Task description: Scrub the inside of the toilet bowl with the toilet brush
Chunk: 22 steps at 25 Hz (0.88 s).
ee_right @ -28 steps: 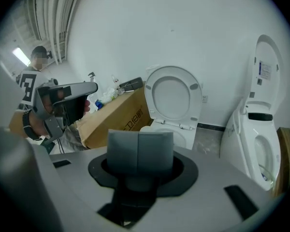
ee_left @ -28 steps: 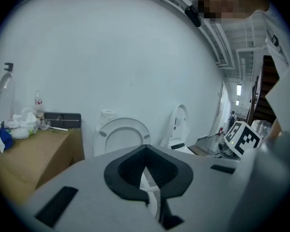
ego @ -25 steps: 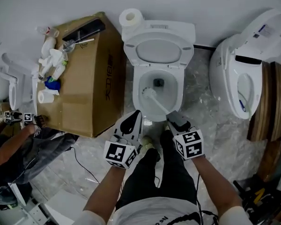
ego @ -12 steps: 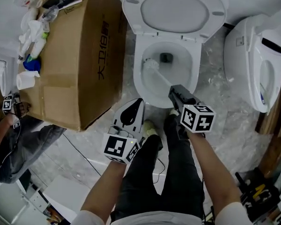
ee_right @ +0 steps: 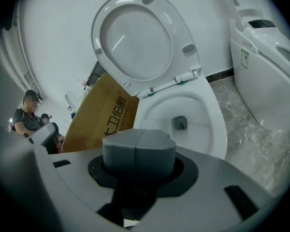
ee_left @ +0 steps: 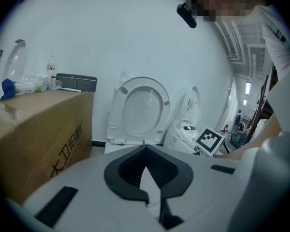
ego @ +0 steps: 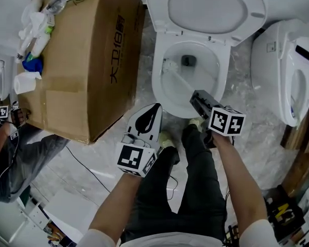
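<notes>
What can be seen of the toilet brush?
The toilet brush is white, seemingly plastic: a slim straight handle and a small bristle head. It slants into the toilet bowl, head at the inner left wall, near the drain hole. The right gripper is shut on the handle's upper end.

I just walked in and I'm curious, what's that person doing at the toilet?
A person stands over the open toilet bowl, cleaning inside it. The right tool is shut on the handle of the toilet brush, and the bristle end is down against the bowl's left inner side. The left tool is closed, holds nothing, and hangs by the person's legs. The lid is up.
</notes>
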Motion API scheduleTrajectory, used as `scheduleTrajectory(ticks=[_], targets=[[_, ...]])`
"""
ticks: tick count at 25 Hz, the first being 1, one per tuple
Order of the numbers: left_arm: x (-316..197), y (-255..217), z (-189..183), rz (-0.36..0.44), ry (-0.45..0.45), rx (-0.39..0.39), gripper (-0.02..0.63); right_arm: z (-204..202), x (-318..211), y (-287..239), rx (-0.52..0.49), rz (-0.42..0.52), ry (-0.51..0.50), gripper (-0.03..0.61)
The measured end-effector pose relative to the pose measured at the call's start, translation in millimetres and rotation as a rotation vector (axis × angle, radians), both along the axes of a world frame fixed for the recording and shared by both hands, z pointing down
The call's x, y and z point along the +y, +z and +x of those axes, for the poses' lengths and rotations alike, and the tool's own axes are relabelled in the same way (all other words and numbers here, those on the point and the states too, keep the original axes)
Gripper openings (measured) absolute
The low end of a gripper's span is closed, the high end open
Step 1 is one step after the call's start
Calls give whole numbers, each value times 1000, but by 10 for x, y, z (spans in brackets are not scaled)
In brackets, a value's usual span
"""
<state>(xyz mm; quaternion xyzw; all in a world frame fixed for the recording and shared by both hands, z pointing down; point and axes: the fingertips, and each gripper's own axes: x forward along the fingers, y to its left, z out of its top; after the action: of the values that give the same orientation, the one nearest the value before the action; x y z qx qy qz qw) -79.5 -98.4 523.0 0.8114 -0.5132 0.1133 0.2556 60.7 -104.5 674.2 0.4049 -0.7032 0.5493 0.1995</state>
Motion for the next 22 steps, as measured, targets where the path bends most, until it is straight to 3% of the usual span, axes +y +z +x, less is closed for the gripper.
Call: scheduleTrajectory(ticks=[8,22], targets=[[-19,81,94,7,29,9,6,-6,259,51,19,-39,-134,158],[143,32,197,-15,44,18,6,388,779,-82,97,-127,-403,158]])
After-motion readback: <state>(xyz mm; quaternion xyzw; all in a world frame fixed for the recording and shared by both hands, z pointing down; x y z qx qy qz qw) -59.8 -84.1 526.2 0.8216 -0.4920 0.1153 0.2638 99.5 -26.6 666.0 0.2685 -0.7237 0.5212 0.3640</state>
